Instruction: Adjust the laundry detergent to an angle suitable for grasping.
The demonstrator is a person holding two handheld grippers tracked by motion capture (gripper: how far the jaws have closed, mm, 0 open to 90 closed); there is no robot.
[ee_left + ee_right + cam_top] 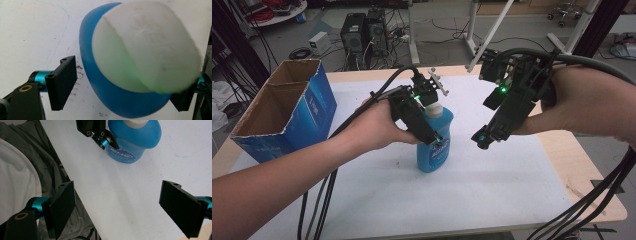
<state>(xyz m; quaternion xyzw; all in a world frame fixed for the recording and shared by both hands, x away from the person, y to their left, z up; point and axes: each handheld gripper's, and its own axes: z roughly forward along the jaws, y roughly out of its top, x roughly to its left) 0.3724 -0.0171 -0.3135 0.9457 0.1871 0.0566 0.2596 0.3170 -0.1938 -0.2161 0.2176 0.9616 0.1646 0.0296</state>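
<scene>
A blue detergent bottle with a white cap stands upright mid-table. My left gripper reaches down over it from the left, jaws on either side of its shoulder. In the left gripper view the white cap and blue bottle body sit between the jaws of the left gripper; one jaw stands clear of the bottle, the other is half hidden behind it. My right gripper hovers open to the right of the bottle. The right gripper has bare table between its jaws, with the bottle farther off.
An open blue cardboard box stands at the table's left edge. A white mat covers the tabletop. Cables trail off the front edge. The person's grey clothing lies past the table edge in the right gripper view.
</scene>
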